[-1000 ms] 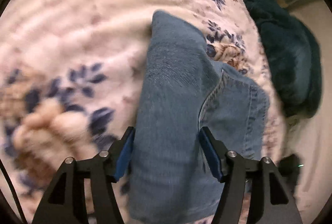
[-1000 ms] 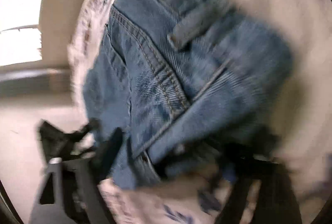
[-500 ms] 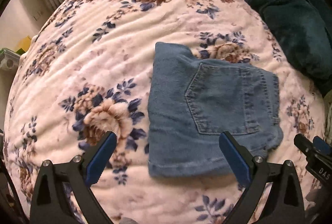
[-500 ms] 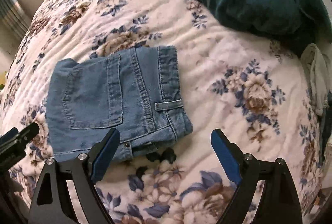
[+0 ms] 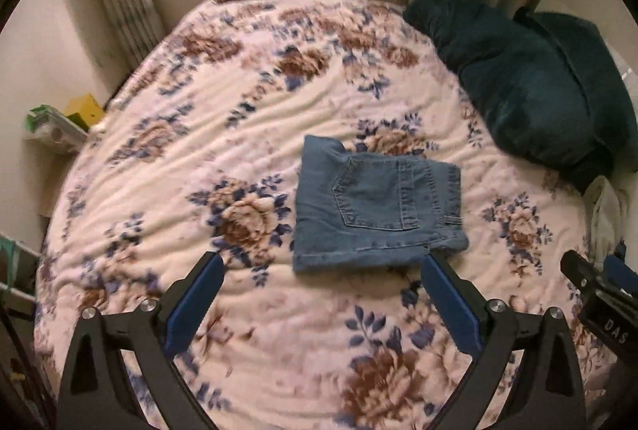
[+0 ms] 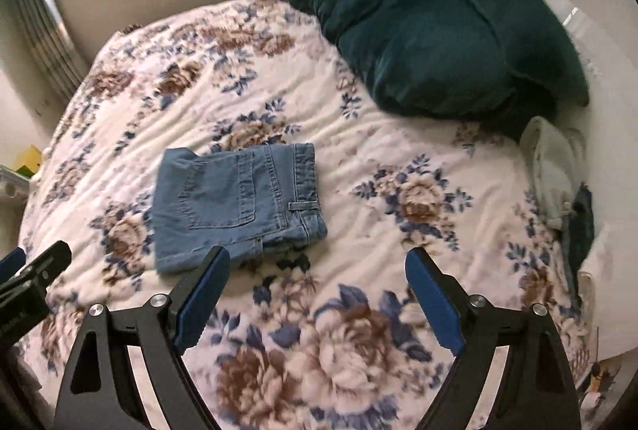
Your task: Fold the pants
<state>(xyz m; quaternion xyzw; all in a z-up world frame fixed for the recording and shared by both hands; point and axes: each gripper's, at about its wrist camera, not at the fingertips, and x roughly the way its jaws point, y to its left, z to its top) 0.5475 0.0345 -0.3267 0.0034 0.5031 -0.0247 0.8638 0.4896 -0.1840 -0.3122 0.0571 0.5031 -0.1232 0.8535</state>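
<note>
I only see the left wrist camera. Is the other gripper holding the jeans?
Observer: No. The right gripper has its fingers wide open with only the blanket between them. The jeans lie off to its left.
Operator: Is the fold neat on that side?
Observer: Mostly. Under the waistband corner, the lower layers poke out a little.
Operator: What's by the green pillow?
Observer: A pale cloth lies near the pillow, with a dark blue cloth beside it.
</note>
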